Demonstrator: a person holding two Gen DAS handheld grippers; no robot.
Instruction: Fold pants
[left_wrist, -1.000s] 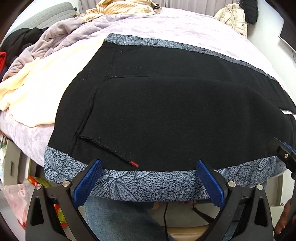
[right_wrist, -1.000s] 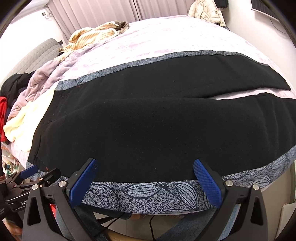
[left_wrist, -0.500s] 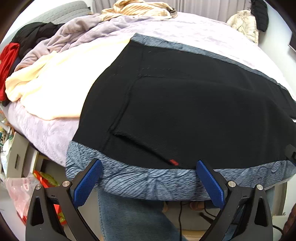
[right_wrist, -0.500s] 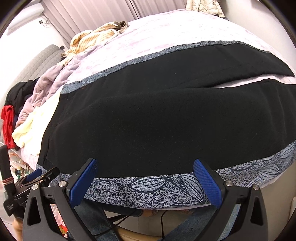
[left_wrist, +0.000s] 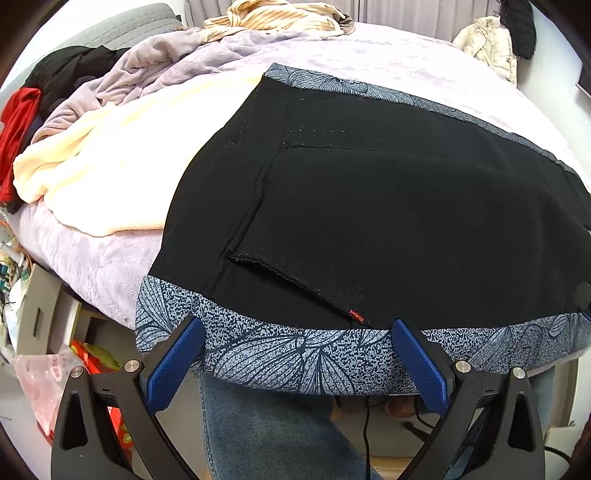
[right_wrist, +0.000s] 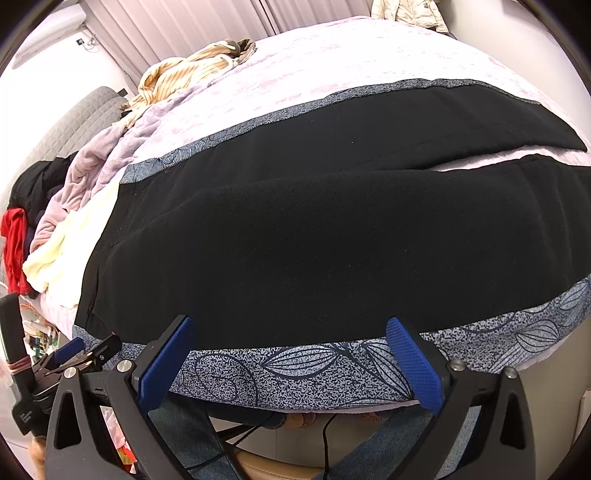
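Observation:
Black pants (left_wrist: 388, 214) with grey-blue leaf-print side stripes lie flat, inside out, across the bed, waist at the left, legs running right. A pocket bag with a red tag (left_wrist: 355, 315) shows near the front stripe. My left gripper (left_wrist: 295, 363) is open and empty at the near stripe by the waist. My right gripper (right_wrist: 290, 363) is open and empty at the near stripe (right_wrist: 332, 369) further along the leg. The pants (right_wrist: 314, 236) split into two legs at the right. The left gripper (right_wrist: 72, 356) shows at the lower left of the right wrist view.
A cream blanket (left_wrist: 122, 158), lilac blanket (left_wrist: 147, 74), red and black clothes (left_wrist: 22, 122) and a striped garment (left_wrist: 280, 14) lie left and back on the bed. A white jacket (left_wrist: 487, 48) lies far right. Boxes and bags (left_wrist: 48, 362) stand on the floor at left.
The left gripper has moved left along the near edge toward the waist corner. The right gripper has shifted slightly and tilted. Both stay open.

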